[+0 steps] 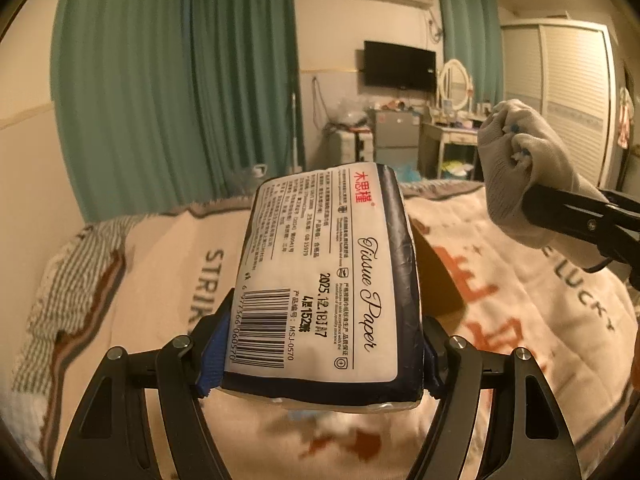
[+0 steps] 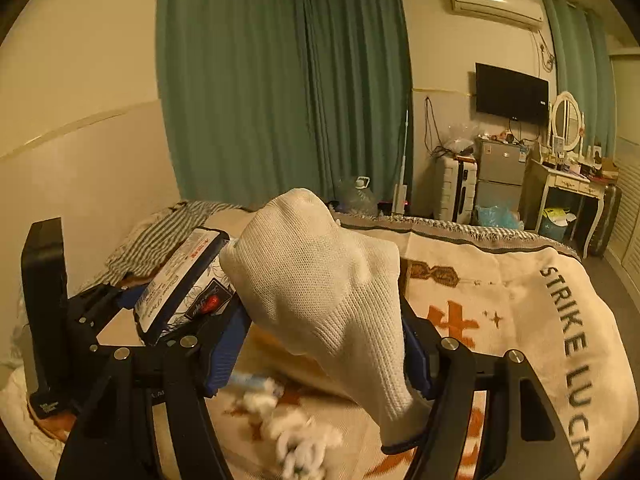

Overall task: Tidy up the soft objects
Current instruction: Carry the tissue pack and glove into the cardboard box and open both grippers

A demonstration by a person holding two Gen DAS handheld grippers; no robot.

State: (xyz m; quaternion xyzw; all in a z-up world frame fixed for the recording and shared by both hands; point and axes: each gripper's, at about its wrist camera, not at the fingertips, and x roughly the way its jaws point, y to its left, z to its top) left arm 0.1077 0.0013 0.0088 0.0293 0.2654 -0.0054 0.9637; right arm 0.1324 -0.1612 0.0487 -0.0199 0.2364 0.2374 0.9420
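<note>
My left gripper (image 1: 320, 360) is shut on a pack of tissue paper (image 1: 324, 276), white label with navy edges, held upright above the bed. It also shows in the right wrist view (image 2: 180, 284), to the left, with the left gripper (image 2: 176, 320) around it. My right gripper (image 2: 320, 356) is shut on a white knitted glove (image 2: 324, 292) that bulges up between the blue pads. The glove also shows in the left wrist view (image 1: 520, 172) at the right, held above the bed.
A cream blanket (image 2: 520, 320) with orange and black lettering covers the bed. A cardboard box (image 1: 440, 280) sits behind the tissue pack. A white fluffy item (image 2: 296, 432) lies on the blanket below my right gripper. A striped cloth (image 1: 64, 280) lies at the left.
</note>
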